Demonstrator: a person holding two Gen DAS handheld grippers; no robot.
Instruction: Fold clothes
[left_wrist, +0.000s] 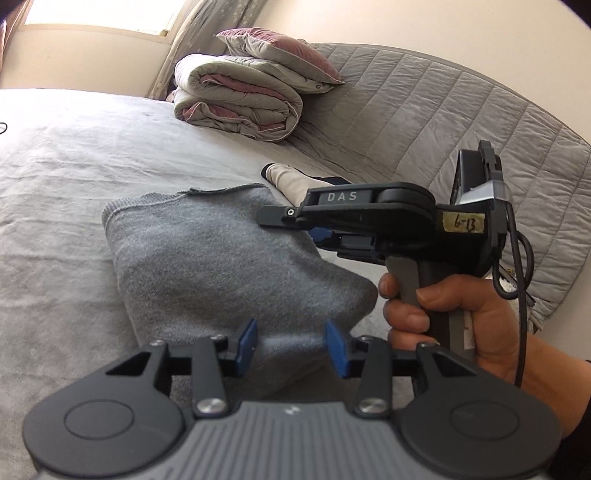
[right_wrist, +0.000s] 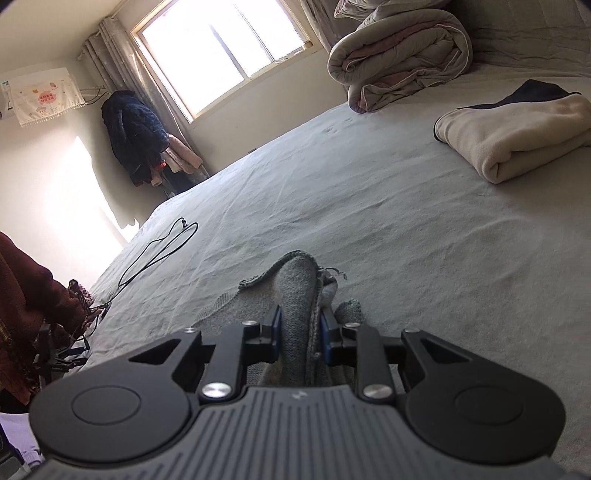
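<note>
Garment: grey knit sweater (left_wrist: 207, 251), folded on pale bed sheet (left_wrist: 55, 192).
Right gripper (right_wrist: 300, 334): clamps its far edge.
Left gripper (left_wrist: 291, 345): spread, empty, nearer the near corner.

The sweater (left_wrist: 221, 258) lies on the bed (left_wrist: 66, 184), between both grippers. Behind it lies a folded fleece (right_wrist: 517, 136); farther back, a rolled quilt (left_wrist: 236, 103) with a pillow (left_wrist: 280, 51) on top.
</note>
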